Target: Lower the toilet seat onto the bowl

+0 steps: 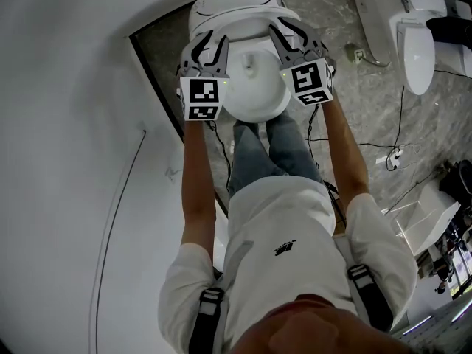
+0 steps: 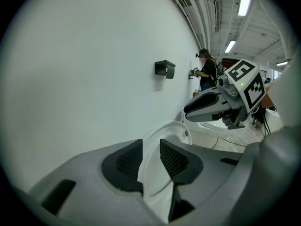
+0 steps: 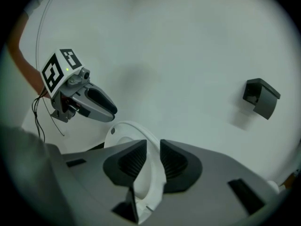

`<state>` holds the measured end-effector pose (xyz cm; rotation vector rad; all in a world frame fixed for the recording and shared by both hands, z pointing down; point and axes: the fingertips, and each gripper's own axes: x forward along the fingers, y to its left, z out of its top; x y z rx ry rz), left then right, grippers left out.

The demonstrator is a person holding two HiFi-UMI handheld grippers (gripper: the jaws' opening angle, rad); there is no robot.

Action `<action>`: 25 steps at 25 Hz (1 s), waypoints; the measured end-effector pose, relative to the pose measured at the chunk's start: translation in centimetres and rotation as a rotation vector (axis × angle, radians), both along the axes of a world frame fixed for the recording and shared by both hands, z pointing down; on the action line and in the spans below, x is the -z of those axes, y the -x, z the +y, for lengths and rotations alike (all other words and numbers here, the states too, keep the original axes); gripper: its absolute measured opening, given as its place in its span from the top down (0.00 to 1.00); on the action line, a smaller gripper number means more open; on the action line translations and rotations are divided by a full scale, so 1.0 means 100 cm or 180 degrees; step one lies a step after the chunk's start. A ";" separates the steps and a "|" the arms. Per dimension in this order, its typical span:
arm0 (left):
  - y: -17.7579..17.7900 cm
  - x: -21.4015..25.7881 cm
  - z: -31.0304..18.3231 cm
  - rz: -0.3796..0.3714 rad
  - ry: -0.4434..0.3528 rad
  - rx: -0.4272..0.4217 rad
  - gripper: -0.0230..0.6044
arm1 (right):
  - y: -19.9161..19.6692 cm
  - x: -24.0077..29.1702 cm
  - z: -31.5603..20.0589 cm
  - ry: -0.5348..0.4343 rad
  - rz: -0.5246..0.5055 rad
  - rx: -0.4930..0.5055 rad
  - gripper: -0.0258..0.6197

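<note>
Toilet seat (image 1: 254, 113) appears lowered onto the bowl (image 1: 257, 83), upper centre. Left gripper (image 1: 207, 41) and right gripper (image 1: 290, 32) straddle its rim, jaws spread, not pinching. Only withdrawal seems left.

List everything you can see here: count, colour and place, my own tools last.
white ceramic toilet: one, white, top centre of head view.
white oval plastic toilet seat: one, white, rim between both tools' jaws.
second white toilet: one, white, head view's top right.
black box-shaped wall bracket: one, black, on the white wall.
black cables: several, black, on the grey stone floor.
distant person: one, dark top, beside the wall.
left tool: one, grey, black pads, open around the seat rim.
right tool: one, grey, black pads, open around the seat rim.
</note>
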<state>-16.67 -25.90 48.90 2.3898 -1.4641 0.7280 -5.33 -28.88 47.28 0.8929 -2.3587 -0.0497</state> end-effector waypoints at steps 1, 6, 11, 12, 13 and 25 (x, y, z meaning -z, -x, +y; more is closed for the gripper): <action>0.000 -0.001 -0.002 -0.0006 0.0005 -0.0001 0.77 | 0.000 -0.001 -0.001 0.0003 0.0005 0.0004 0.82; 0.002 -0.010 -0.009 -0.0034 0.0028 -0.0011 0.75 | 0.003 -0.010 -0.007 0.0011 0.0043 0.0041 0.79; 0.007 -0.021 -0.016 -0.0039 0.0074 0.0031 0.72 | 0.005 -0.019 -0.012 0.0037 0.0099 0.0076 0.76; 0.008 -0.024 -0.017 -0.0038 0.0085 0.0042 0.72 | 0.005 -0.020 -0.013 0.0039 0.0109 0.0079 0.75; 0.008 -0.026 -0.018 -0.0041 0.0089 0.0049 0.71 | 0.005 -0.022 -0.015 0.0040 0.0118 0.0081 0.75; 0.008 -0.035 -0.030 -0.0084 0.0123 0.0049 0.67 | 0.003 -0.043 -0.024 0.0089 0.0228 0.0115 0.72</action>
